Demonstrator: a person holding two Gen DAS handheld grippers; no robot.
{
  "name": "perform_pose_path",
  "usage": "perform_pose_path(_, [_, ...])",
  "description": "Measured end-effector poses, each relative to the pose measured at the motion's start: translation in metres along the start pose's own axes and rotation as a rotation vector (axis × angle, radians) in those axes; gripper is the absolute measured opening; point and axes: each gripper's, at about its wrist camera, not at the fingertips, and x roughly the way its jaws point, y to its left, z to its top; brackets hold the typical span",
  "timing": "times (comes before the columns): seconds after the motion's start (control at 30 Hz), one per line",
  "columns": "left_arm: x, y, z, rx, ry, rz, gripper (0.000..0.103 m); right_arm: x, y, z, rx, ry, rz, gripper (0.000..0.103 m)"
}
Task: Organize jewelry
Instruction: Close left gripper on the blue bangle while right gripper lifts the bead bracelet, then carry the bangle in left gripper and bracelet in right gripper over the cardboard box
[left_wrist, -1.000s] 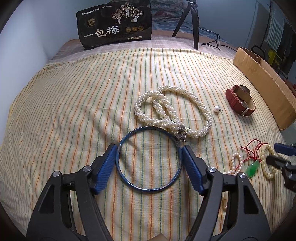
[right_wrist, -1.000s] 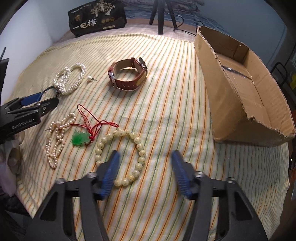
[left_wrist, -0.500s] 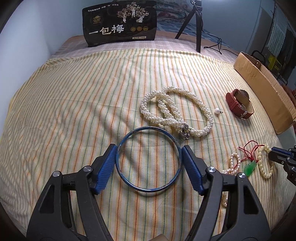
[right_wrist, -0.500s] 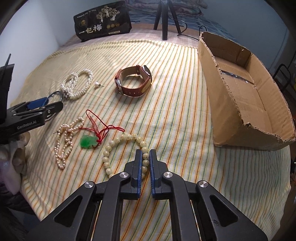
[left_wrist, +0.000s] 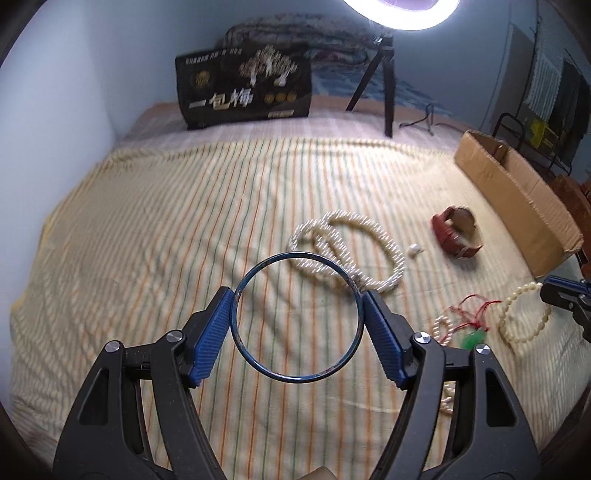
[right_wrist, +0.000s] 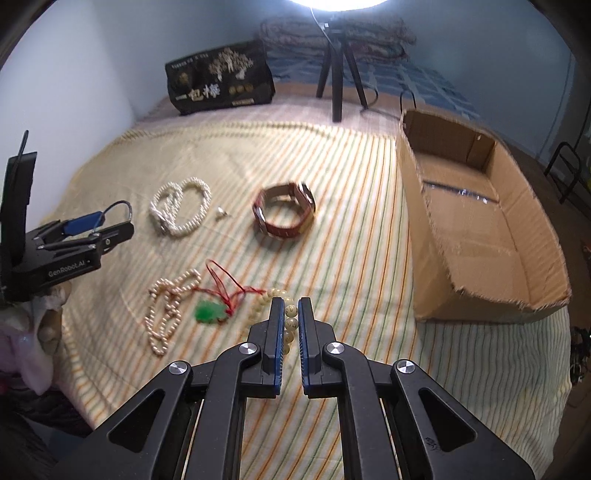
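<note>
- Striped yellow bedspread covers a bed lit by a ring lamp on a tripod.
- Left gripper grips a thin blue bangle, its pads pressed on either side of the ring, which is held clear above the cloth.
- Right gripper is clamped on a strand of cream beads, pinched between its narrow jaws.
- Just beside those beads lie a green pendant on red cord and a small pearl bracelet.
- Farther up lie a coiled pearl necklace, a loose pearl and a brown leather watch.
- An open cardboard box sits at the right edge; a black printed bag stands at the far end.
</note>
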Motion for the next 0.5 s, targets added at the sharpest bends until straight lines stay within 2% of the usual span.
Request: perform_pose_path(0.5, [-0.046,-0.055,0.025,0.08,-0.104,-0.094,0.073,-0.045,-0.022,0.026,0.06,-0.133,0.003,0.006])
